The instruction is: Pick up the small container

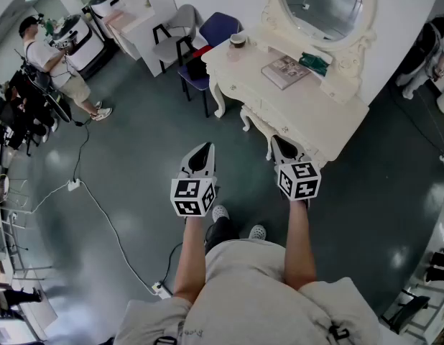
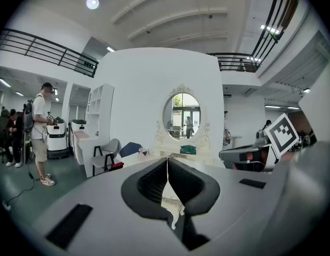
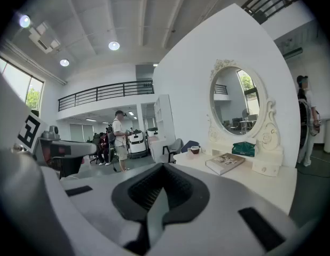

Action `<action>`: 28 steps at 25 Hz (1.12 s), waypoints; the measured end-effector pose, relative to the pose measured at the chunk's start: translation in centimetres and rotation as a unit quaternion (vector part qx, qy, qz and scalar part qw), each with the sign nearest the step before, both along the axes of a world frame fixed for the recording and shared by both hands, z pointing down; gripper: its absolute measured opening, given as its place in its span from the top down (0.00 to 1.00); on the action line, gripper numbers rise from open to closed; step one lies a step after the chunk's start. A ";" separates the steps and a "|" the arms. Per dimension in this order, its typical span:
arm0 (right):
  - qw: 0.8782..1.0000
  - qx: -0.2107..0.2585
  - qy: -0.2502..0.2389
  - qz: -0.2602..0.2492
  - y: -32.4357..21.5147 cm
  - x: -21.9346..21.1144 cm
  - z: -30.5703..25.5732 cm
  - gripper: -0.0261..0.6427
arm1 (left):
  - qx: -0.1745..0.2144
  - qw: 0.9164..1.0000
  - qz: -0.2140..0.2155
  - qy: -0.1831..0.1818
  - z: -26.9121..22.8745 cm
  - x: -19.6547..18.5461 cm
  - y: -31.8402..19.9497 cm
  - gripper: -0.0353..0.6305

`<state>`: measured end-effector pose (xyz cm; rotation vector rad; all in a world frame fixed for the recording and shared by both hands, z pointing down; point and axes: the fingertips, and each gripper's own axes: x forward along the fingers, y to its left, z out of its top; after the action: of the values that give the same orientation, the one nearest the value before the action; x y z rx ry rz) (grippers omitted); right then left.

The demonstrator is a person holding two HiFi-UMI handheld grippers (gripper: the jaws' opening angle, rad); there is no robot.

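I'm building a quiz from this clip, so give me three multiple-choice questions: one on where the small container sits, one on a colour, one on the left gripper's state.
1. Where is the small container?
A. on the floor
B. at the left end of the dressing table
C. on the book

2. What colour is the folded item below the mirror?
A. green
B. red
C. yellow

3. The left gripper is:
A. shut on the container
B. wide open
C. shut and empty

Answers:
1. B: it stands on the tabletop's left end in the head view.
2. A: it shows green in every view.
3. C: its jaws meet with nothing between them.
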<state>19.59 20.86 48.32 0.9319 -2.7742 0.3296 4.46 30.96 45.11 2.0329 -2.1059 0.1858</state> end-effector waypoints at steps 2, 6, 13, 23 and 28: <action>1.000 0.003 -0.001 -0.004 0.4 -0.5 -0.3 0.95 | 0.005 1.000 -0.005 0.005 -0.3 -0.4 0.2 0.90; 1.000 0.010 0.003 -0.010 0.4 -1.4 -0.4 0.95 | 0.012 1.000 -0.014 0.019 -0.2 -1.3 0.2 0.90; 1.000 -0.001 0.010 -0.006 -0.3 -2.8 0.5 0.95 | -0.007 1.000 -0.012 0.008 1.1 -2.9 -0.5 0.90; 0.999 -0.031 0.000 0.022 -4.2 -8.0 1.1 0.95 | -0.022 1.000 0.009 0.008 0.4 -8.9 -5.4 0.90; 0.999 -0.030 0.007 0.030 -5.9 -11.5 1.1 0.95 | -0.012 0.999 0.025 0.025 -0.1 -12.2 -8.5 0.90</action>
<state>8.08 14.91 49.38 1.0008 -2.7115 0.4129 -7.76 22.47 45.02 2.0564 -2.0163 0.1655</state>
